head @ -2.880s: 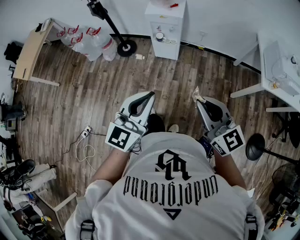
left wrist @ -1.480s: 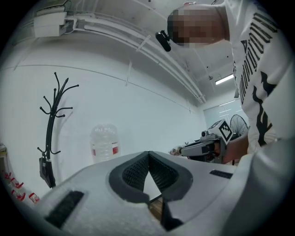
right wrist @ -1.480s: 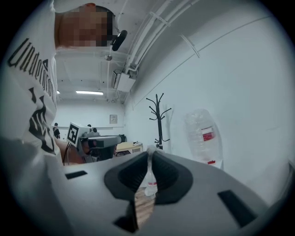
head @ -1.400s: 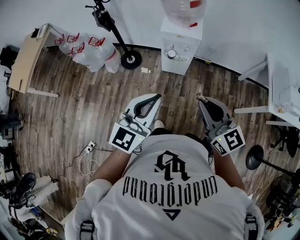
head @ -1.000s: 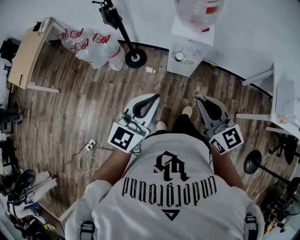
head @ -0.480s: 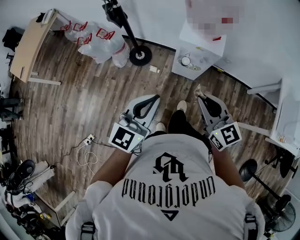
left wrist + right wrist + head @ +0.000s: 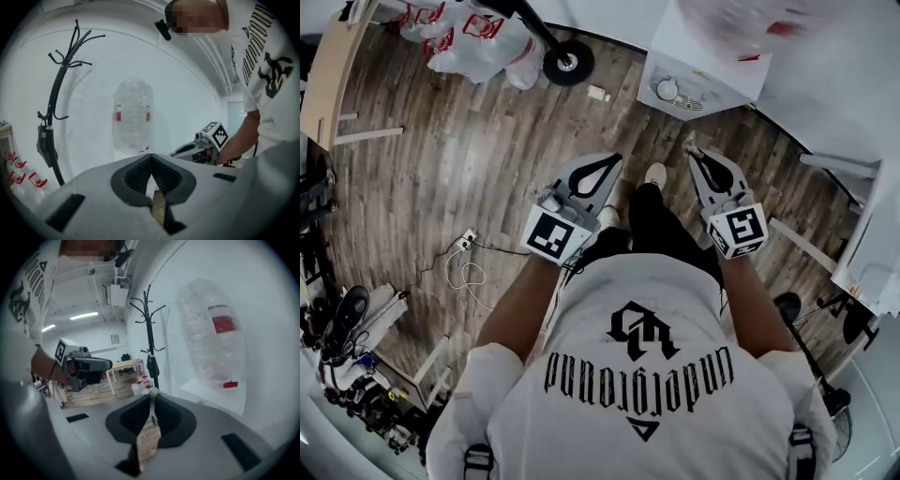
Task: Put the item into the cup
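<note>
My right gripper point(image 7: 693, 153) is shut on a small pale crumpled item point(image 7: 689, 143) that sticks out past its tips; in the right gripper view the item point(image 7: 153, 400) sits pinched where that gripper's point(image 7: 152, 405) jaws meet. My left gripper point(image 7: 613, 159) is shut with nothing in it, and in its own view the left gripper point(image 7: 151, 158) shows its pads touching. Ahead stands a white water dispenser point(image 7: 705, 67) with a big bottle point(image 7: 133, 117) point(image 7: 213, 333). A small round thing point(image 7: 667, 89) sits on its shelf; I cannot tell whether it is the cup.
A black coat stand point(image 7: 58, 108) point(image 7: 150, 341) stands left of the dispenser, its round base point(image 7: 567, 62) on the wood floor. Bagged water jugs point(image 7: 478, 37) and a wooden desk point(image 7: 323, 84) are at far left. A white cable point(image 7: 464, 274) lies on the floor.
The person has walked toward the water dispenser, which now fills more of the view. Both grippers keep their pose in front of the body and stay shut.
</note>
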A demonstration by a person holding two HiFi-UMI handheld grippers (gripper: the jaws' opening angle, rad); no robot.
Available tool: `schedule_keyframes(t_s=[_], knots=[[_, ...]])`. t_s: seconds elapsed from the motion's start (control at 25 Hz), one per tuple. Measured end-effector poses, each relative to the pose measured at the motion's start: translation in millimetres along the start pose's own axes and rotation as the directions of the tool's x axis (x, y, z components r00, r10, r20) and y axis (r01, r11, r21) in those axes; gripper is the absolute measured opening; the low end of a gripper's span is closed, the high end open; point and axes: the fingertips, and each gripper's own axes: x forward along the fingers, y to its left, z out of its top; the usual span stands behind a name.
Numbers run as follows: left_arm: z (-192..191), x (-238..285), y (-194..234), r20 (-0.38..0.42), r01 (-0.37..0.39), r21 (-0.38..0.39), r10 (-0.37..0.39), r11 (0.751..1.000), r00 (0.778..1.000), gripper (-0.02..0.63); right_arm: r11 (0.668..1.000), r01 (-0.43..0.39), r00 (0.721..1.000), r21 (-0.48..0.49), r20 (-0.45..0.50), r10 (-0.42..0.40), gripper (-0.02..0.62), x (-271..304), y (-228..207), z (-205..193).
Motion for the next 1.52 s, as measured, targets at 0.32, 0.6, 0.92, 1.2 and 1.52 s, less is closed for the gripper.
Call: schedule_keyframes(t_s=[0.32, 0.6, 0.92, 1.2, 1.52], knots=[[-110, 110, 37, -0.075, -0.008, 0.074, 0.014, 0.997, 0.997, 0.008, 0.996, -0.036, 0.99, 0.081, -0.135, 0.046, 0.041, 84, -94, -143], [-191, 162, 62, -0.144, -0.005, 0.062, 0.014, 0.998, 0.99, 0.008, 0.991, -0.013, 0.978, 0.131, -0.205, 0.04, 0.043, 155, -135, -233], [-247, 217, 99, -0.182, 0.025, 0.055, -0.014, 0.998, 0.983, 0.008, 0.985, 0.055, 0.954, 0.166, -0.3, -0.003, 0.044, 223, -166, -302], [-288, 246, 140, -0.204, -0.091, -0.005, 0.088, 0.996, 0.975, 0.008, 0.975, 0.108, 0.933, 0.195, -0.358, -0.032, 0.051, 261, -196, -344], [-304, 241, 144, -0.228, -0.091, -0.017, 0.085, 0.996, 0.97, 0.008, 0.967, 0.14, 0.916, 0.211, -0.398, -0.046, 0.109, 283, -211, -370]])
